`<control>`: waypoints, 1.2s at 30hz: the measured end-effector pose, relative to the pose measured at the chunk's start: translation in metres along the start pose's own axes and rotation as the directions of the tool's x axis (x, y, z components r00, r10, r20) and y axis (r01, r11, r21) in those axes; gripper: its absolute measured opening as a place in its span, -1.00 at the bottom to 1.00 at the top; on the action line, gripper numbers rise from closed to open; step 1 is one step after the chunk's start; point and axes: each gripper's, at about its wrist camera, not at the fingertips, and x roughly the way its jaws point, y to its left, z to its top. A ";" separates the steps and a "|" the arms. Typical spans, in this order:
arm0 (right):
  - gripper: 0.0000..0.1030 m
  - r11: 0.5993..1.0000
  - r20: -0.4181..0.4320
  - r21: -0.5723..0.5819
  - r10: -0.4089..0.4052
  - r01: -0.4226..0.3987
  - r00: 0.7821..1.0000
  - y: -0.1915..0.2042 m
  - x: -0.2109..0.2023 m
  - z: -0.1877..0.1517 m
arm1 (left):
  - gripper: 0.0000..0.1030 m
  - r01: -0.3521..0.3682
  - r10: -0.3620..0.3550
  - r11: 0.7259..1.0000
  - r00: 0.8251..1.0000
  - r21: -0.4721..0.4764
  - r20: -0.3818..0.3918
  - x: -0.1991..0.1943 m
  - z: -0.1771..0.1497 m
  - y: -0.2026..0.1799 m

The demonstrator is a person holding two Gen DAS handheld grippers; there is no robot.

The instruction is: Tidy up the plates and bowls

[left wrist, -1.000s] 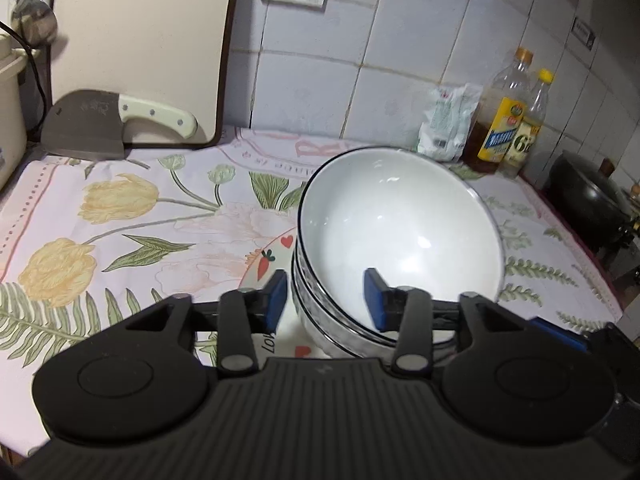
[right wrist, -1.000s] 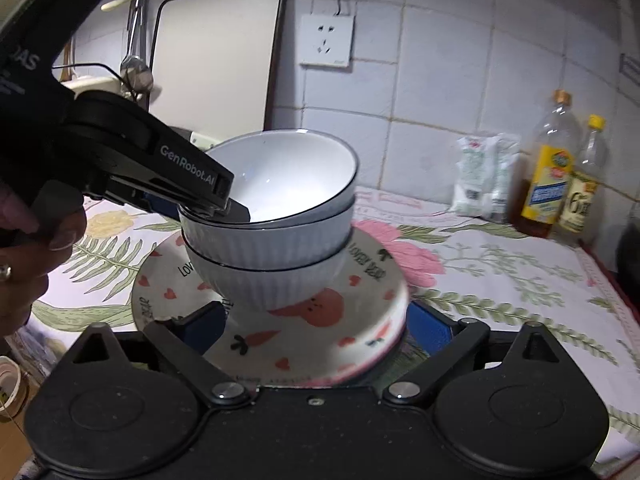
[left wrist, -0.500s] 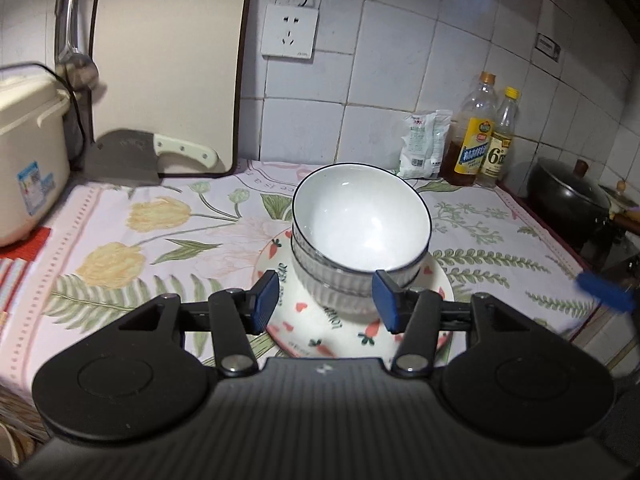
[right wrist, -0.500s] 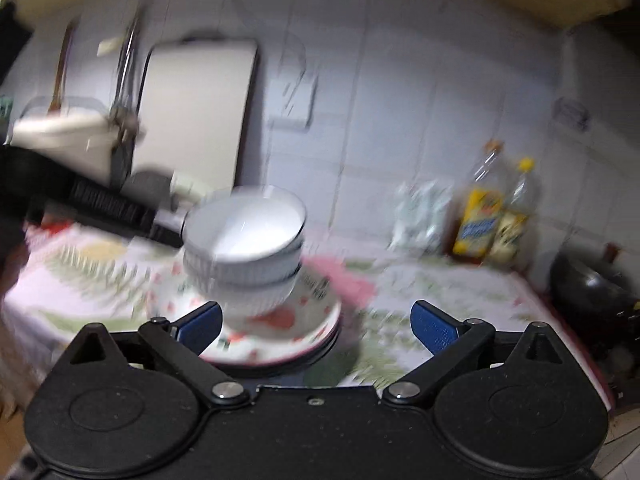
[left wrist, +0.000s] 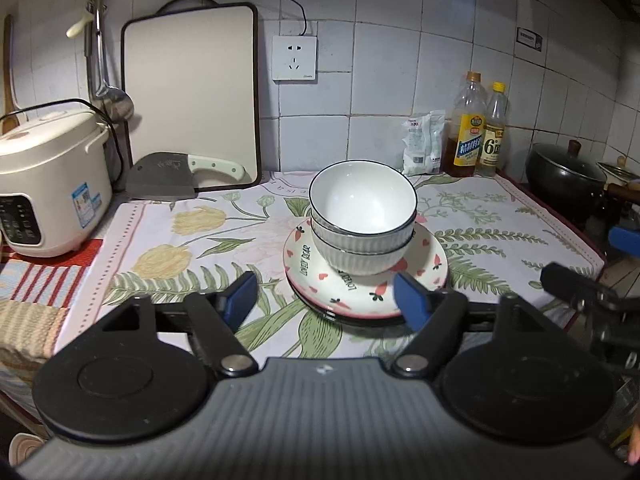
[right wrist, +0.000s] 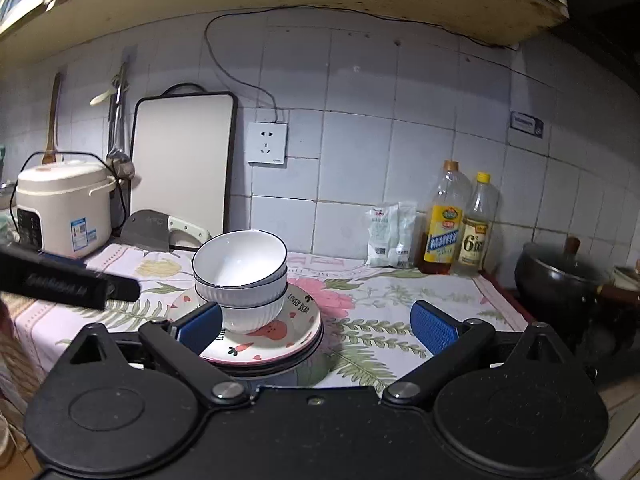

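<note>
Two white ribbed ceramic bowls with dark rims (left wrist: 362, 216) are shown nested and seated on a stack of round plates, the topmost a white plate printed with carrots and hearts (left wrist: 428, 254), on the floral-printed cloth covering the counter (left wrist: 160, 236). A second ago the left gripper (left wrist: 323, 295) stood narrow at the near rim of the top bowl, and the plate stack lay between the spread pads of the right gripper (right wrist: 316, 326). Both tongs are now drawn back and raised. The stack lies ahead of and clear of the left gripper's blue pads (left wrist: 408, 300), whose jaws are opening with nothing between them. In the right wrist view the stack is seen ahead and towards the left pad, untouched; the right jaws stand wide and empty. The withdrawal with empty tongs suggests that the stacking is finished. A cream rice cooker (left wrist: 48, 176) stands far to the left of the left tongs, and two oil bottles (left wrist: 480, 132) beyond and to the right.
</note>
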 end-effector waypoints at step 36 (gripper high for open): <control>0.98 0.990 0.016 0.002 -0.142 0.142 0.990 0.001 -0.066 -0.047 | 0.95 -0.238 0.235 0.971 0.968 0.023 0.089 -0.050 -0.070 -0.032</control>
